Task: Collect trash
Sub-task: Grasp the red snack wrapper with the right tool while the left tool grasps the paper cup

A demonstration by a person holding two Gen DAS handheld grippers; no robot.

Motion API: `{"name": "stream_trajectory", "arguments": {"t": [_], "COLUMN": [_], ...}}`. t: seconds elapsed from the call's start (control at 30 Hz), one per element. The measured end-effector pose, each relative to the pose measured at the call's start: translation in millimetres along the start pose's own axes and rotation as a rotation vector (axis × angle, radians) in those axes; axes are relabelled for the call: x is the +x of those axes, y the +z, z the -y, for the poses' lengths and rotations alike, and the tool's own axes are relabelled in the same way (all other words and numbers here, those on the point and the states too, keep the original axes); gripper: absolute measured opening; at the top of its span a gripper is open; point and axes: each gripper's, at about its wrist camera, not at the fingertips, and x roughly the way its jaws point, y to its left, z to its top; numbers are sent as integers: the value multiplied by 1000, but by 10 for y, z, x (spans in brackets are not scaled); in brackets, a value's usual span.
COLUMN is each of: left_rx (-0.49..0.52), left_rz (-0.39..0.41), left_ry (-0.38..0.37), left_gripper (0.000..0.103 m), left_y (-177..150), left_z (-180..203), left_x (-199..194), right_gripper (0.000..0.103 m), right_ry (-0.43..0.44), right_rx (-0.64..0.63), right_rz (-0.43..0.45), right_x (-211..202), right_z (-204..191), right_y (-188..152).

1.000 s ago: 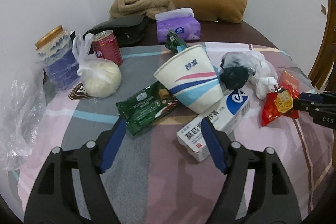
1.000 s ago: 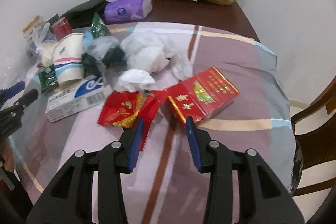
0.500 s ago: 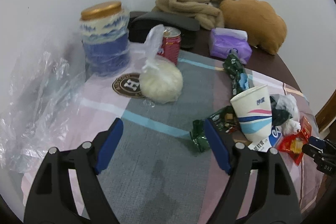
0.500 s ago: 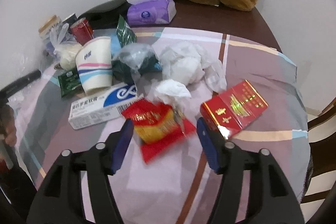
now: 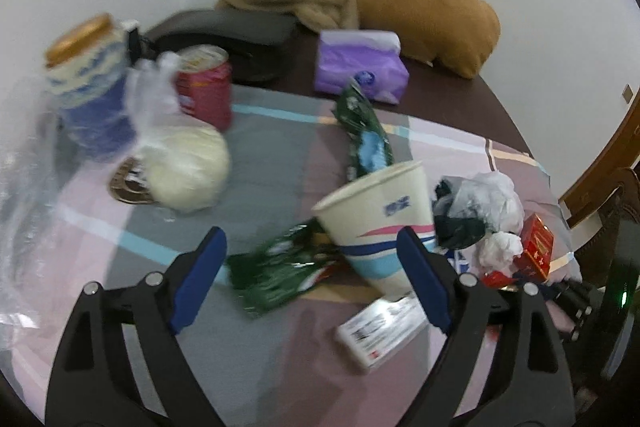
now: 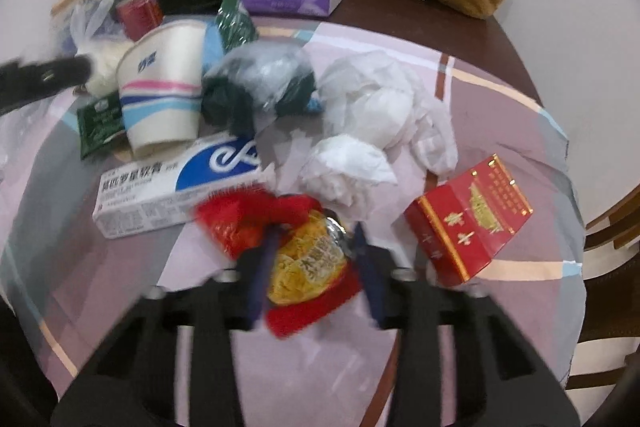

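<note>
The right gripper (image 6: 314,249) has closed in on the red and gold snack wrapper (image 6: 308,259): half a second ago its jaws stood wide apart short of the wrapper, and now the two blue fingers press against either side of it, clamped on the crumpled foil low on the counter (image 6: 460,339). This view is smeared by motion, so how firm the hold is cannot be judged, but the first piece of trash looks ready to be lifted away.

The left gripper (image 5: 312,279) has swung back from the far-left corner toward the heap. Its jaws are wide apart and hold nothing. Between them, slightly ahead, lie the green snack wrapper (image 5: 280,275) and the tilted paper cup (image 5: 380,223), with the white ointment box (image 5: 380,331) just beside the right-hand finger. Either is likely the next pickup, though nothing is touched yet.

Just beyond the clamped wrapper sit crumpled white tissues (image 6: 360,135), the red cigarette box (image 6: 468,223) to the right, and a wadded bag of dark scraps (image 6: 260,83) behind. Farther off stand the red can (image 5: 206,87), a bagged white bun (image 5: 184,167), the purple tissue pack (image 5: 360,67) and a brown cushion (image 5: 428,15) by the wall.
</note>
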Motion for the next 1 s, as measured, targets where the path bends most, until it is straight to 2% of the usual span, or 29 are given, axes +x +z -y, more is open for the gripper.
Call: {"name": "stream_trajectory", "arguments": {"t": [0.03, 0.2, 0.27, 0.4, 0.7, 0.73, 0.8, 1.0], "left_rx": [-4, -46, -58, -63, -42, -41, -44, -23], "left_rz": [-11, -64, -75, -86, -114, -109, -100, -54], "left_ry": [-10, -18, -3, -26, 59, 62, 68, 75], "left_gripper": [87, 90, 91, 93, 93, 93, 83, 80], "left_y": [5, 45, 48, 63, 71, 68, 53, -27], "left_z": [27, 187, 233, 347, 545, 541, 537, 544], "left_x": [35, 246, 302, 357, 594, 598, 596, 459], "right_gripper": [14, 7, 7, 7, 7, 7, 7, 7], "right_ry": [10, 29, 34, 58, 89, 90, 92, 88], "right_rx": [-5, -19, -27, -23, 4, 10, 17, 40], "right_rz": [-5, 19, 32, 47, 79, 84, 88, 93], "right_x": [3, -97, -156, -262, -436, -461, -481, -495], "right_z": [-8, -25, -35, 3, 161, 190, 224, 319], "right_y": [-15, -79, -104, -175, -308, -325, -340, -397]}}
